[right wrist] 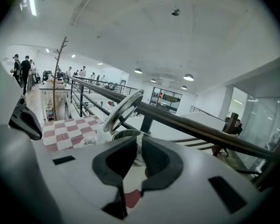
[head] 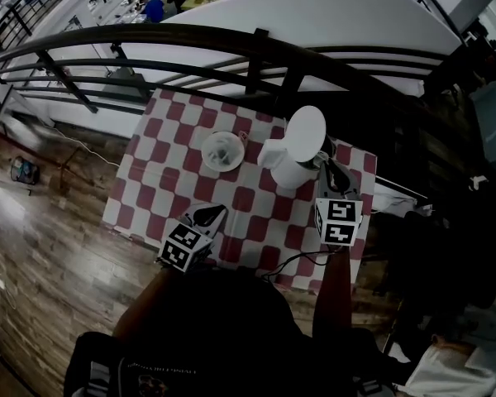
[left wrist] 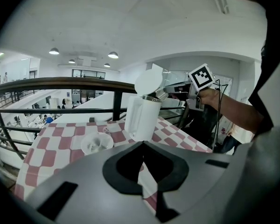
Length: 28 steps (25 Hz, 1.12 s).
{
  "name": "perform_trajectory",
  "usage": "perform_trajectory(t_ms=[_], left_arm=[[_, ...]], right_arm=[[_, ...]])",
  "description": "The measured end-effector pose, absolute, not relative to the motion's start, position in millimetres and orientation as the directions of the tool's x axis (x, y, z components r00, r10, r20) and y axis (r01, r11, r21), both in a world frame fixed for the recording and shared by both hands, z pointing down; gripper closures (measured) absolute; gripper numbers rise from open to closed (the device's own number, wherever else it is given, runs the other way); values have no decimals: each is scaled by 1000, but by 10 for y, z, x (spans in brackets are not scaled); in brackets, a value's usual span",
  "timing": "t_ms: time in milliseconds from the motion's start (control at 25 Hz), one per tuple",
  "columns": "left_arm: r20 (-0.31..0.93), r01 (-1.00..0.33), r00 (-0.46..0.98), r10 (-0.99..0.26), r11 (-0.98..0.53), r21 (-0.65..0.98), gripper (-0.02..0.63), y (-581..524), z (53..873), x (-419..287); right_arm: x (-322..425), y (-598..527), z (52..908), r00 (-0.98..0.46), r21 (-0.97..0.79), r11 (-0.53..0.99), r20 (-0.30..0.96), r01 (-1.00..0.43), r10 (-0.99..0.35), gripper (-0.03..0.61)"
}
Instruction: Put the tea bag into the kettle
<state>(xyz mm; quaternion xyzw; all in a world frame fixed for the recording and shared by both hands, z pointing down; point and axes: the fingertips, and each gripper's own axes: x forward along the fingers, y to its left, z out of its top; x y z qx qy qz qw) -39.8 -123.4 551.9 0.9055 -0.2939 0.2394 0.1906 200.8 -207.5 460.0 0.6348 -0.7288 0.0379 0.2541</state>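
Lowest in the head view, the left gripper (head: 212, 214) is held over the near edge of the bench (head: 153, 190), which is covered with a red-and-white checked cloth. In its own view its jaws are seen pressed together with nothing between them, and it is judged to take no part in this step. To its right and a little higher in the frame, the right gripper (right wrist: 139, 143) is raised to the mouth of the kettle (head: 291, 165), which stands at the upper right of the cloth. Its jaws are drawn nearly together and a thin pale strip is seen nipped between them. This is taken to be the tea bag (right wrist: 139, 148), though it cannot be made out sharply. The kettle's metal rim is seen just ahead of and below those jaws, and the lid (head: 306, 127) is tipped back, so the opening is left free. The step in hand is therefore judged to be the carrying of the bag over the opening. For the next move, the bag must be centred above the rim and lowered clear of the lid, and only then should the jaws be parted. Left of the kettle, a white bowl (head: 222, 150) with pale contents is set on the cloth. Beyond the bench a dark railing (head: 149, 41) is seen.
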Motion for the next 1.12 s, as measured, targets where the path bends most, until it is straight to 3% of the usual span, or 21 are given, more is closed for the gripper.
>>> perform_trajectory(t_ms=[1120], left_arm=[[560,-669,685,-466,-707,230,611,-1235,5616,-559]], right_arm=[[1760,-2407,4896,-113,264,258,462,-929,-880,531]])
